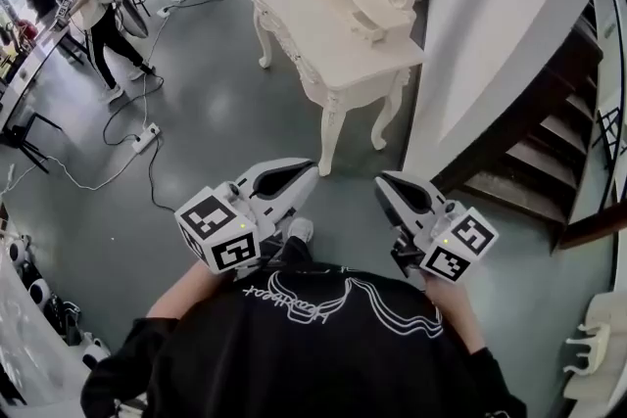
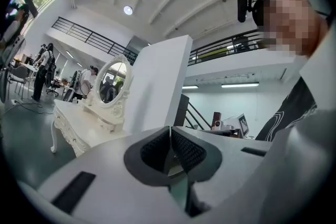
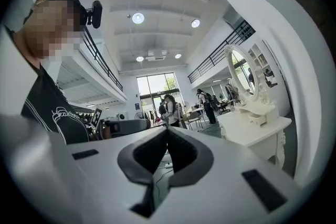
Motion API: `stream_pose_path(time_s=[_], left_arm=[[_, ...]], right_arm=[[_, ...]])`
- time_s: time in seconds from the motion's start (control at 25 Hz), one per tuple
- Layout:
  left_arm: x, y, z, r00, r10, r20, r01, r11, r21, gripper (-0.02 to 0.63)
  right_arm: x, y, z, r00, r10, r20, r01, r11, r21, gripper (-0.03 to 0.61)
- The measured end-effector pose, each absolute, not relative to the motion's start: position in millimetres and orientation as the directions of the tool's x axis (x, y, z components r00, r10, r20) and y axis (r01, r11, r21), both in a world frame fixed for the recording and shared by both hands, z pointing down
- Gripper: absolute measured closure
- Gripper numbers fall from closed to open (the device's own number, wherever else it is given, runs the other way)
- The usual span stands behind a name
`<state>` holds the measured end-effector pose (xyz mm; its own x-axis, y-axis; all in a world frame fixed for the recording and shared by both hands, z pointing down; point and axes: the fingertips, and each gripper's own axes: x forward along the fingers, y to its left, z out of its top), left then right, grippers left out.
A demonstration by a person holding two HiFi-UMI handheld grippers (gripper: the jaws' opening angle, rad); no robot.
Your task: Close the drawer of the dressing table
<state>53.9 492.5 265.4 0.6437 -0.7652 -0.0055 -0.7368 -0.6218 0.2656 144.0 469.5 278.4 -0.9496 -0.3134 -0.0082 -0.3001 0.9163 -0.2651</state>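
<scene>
The white carved dressing table [image 1: 338,29] stands against the wall, a few steps ahead of me across the grey floor, with its oval mirror [image 2: 112,83] on top. From here I cannot make out an open drawer on it. Both grippers are held level at waist height, well short of the table. The left gripper [image 1: 310,170] is shut, its black pads [image 2: 157,148] meeting with nothing between them. The right gripper [image 1: 381,182] is likewise shut and empty. The table also shows at the left of the left gripper view [image 2: 79,126] and at the right of the right gripper view [image 3: 254,127].
A white pillar [image 1: 490,34] rises right of the table, with a dark staircase [image 1: 549,147] behind it. Cables and a power strip [image 1: 145,138] lie on the floor to the left. People [image 1: 93,0] stand at desks far left. A white chair [image 1: 600,348] is at lower right.
</scene>
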Motion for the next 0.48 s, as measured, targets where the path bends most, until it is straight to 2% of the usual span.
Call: stream_pose_path(time_s=[0.16, 0.28, 0.48], left_arm=[[58.0, 491.2, 262.3, 0.662, -0.750, 0.003, -0.728, -0.642, 0.240, 0.601], [55.5, 484.2, 265.3, 0.666, -0.745, 0.030, -0.730, -0.644, 0.228, 0.513], [40.3, 462.0, 268.9, 0.630, -0.776, 0.016, -0.753, -0.606, 0.255, 0.449]], right_arm=[[146.0, 463.2, 274.5, -0.947, -0.321, -0.009, -0.310, 0.919, -0.243, 0.574], [144.5, 455.4, 274.0, -0.945, -0.328, -0.005, -0.318, 0.920, -0.230, 0.574], [137.4, 437.6, 280.2, -0.946, -0.325, 0.005, -0.317, 0.919, -0.233, 0.574]])
